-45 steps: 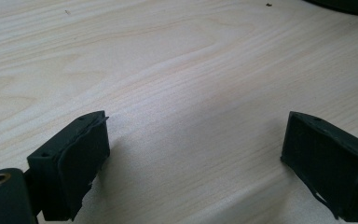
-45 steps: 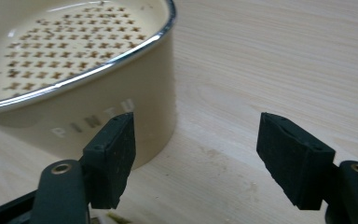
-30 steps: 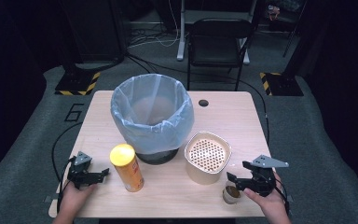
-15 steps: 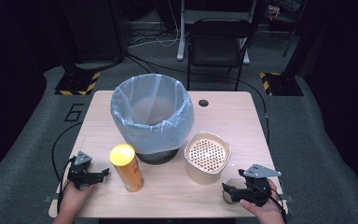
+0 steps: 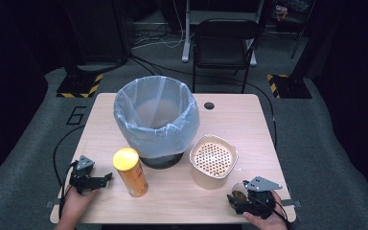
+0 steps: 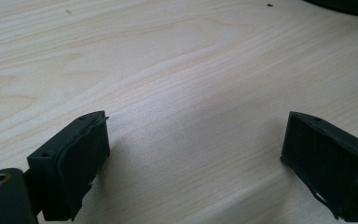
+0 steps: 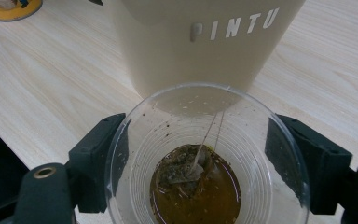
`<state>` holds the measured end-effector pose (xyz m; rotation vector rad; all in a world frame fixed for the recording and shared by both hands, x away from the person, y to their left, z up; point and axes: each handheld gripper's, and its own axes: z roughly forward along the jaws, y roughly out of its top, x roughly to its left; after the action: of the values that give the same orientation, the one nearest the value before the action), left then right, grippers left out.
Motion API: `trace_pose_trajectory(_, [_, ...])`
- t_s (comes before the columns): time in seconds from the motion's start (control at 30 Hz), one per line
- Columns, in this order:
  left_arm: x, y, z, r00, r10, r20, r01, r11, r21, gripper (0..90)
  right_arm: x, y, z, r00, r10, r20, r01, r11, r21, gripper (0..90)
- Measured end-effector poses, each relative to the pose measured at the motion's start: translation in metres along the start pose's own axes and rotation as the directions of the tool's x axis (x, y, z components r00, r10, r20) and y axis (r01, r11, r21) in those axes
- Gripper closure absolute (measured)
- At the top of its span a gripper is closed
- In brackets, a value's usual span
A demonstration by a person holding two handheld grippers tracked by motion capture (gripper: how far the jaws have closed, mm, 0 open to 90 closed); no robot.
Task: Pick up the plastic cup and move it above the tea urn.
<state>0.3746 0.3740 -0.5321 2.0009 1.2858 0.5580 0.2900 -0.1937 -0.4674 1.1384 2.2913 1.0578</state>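
The right gripper (image 5: 237,199) sits at the near right edge of the light wooden table (image 5: 249,124), held by the person's right hand (image 5: 263,221); its 2 black jaws stand on either side of a clear plastic cup (image 7: 205,158), and they have just been closing on it. In the right gripper view both pads lie against the cup's wall, left and right, so the cup is gripped between them; the cup stands upright on the table. Inside it lies a used tea bag (image 7: 184,168) in a shallow pool of brown tea, with its string running up the inner wall; dark specks cling to the plastic. Just behind the cup, very close to it, stands a beige container (image 7: 205,42) marked PINTU; from the high view its top is a perforated insert (image 5: 213,155).

The left gripper (image 5: 100,179) rests low at the near left edge of the table in the left hand (image 5: 74,203); its jaws are wide apart with only bare wood between them. A yellow-lidded chip can (image 5: 130,171) stands upright to its right, near but apart. Behind the can, mid-table, stands a bin lined with a pale blue bag (image 5: 155,117); a black chair (image 5: 225,43) stands beyond the table.
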Motion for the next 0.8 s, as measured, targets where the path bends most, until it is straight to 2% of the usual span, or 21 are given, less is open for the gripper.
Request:
trace_pose_trajectory(0.1, [0.0,0.0,0.0,1.0,0.003,-0.003,-0.003,1.0,0.0,7.2,-0.003,0.001,0.0,1.0,-0.002,0.005,0.002,1.0,0.003,22.2])
trace_pose_trajectory(0.27, [0.0,0.0,0.0,1.0,0.003,-0.003,-0.003,1.0,0.0,7.2,-0.017,0.004,0.003,0.9998,-0.015,-0.01,0.015,1.0,-0.001,22.5])
trace_pose_trajectory(0.3, [0.0,0.0,0.0,1.0,0.004,-0.002,-0.004,1.0,0.001,7.2,-0.024,0.005,0.004,0.9998,-0.014,-0.015,0.014,1.0,-0.003,22.5])
trace_pose_trajectory(0.37, [0.0,0.0,0.0,1.0,0.003,-0.003,-0.003,1.0,0.0,7.2,-0.027,0.005,0.004,0.9998,-0.014,-0.012,0.014,1.0,-0.007,22.4])
trace_pose_trajectory(0.4, [0.0,0.0,0.0,1.0,0.001,-0.002,-0.001,1.0,0.0,7.2,-0.033,0.006,0.005,0.999,-0.041,-0.019,0.041,0.999,-0.002,22.0])
trace_pose_trajectory(0.43, [0.0,0.0,0.0,1.0,0.004,-0.003,-0.004,1.0,0.001,7.2,-0.036,0.006,0.006,0.9985,-0.047,-0.027,0.047,0.999,-0.007,21.7])
trace_pose_trajectory(0.57, [0.0,0.0,0.0,1.0,0.002,-0.002,-0.002,1.0,0.0,7.2,-0.043,0.006,0.007,0.9987,-0.041,-0.028,0.041,0.999,-0.013,20.2])
trace_pose_trajectory(0.6, [0.0,0.0,0.0,1.0,0.003,-0.003,-0.003,1.0,0.0,7.2,-0.044,0.005,0.007,0.9997,-0.025,0.005,0.026,0.999,-0.021,19.2])
trace_pose_trajectory(0.8, [0.0,0.0,0.0,1.0,0.0,-0.002,0.0,1.0,0.0,7.2,-0.044,-0.006,0.006,0.9991,-0.011,0.041,0.012,1.0,-0.003,17.2])
